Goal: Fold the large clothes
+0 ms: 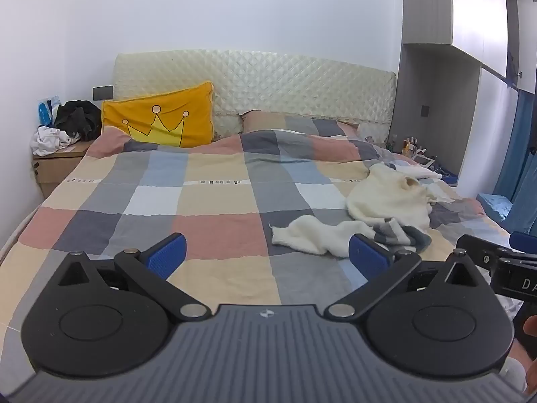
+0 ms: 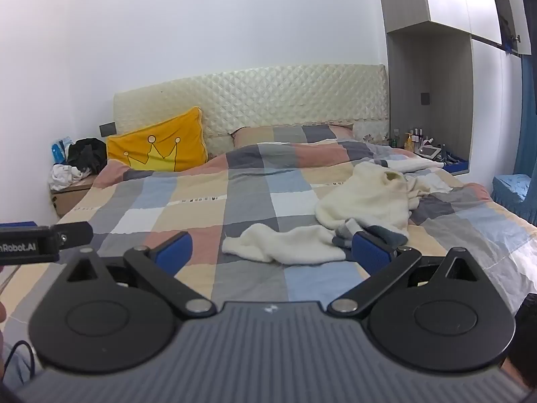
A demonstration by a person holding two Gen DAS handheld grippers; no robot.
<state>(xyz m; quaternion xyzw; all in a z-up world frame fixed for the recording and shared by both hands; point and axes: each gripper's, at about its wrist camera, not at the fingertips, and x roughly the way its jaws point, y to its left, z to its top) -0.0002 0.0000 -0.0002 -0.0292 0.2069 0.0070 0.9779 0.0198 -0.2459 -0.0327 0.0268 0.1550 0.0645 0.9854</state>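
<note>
Lying crumpled on the right half of the bed (image 1: 208,201), the cream sweater (image 1: 389,201) is not folded at all. Its body makes a soft heap, with the neck opening turned up, and one long sleeve (image 1: 312,235) stretches out flat to the left over the checked cover. A band of grey and white stripes shows at the lower edge of the heap. In the right wrist view the same sweater (image 2: 365,201) sits a little nearer to the middle, its sleeve (image 2: 285,245) pointing left.

The left gripper (image 1: 267,255) hangs over the near part of the bed with its blue fingers (image 1: 167,257) spread wide and nothing between them. The right gripper (image 2: 273,253) is the same, fingers (image 2: 176,252) wide apart and holding nothing.

The right finger of each gripper covers part of the striped band, so its full shape is hard to see. The far side of the sweater mixes with other pale cloth and the border cannot be told.
</note>
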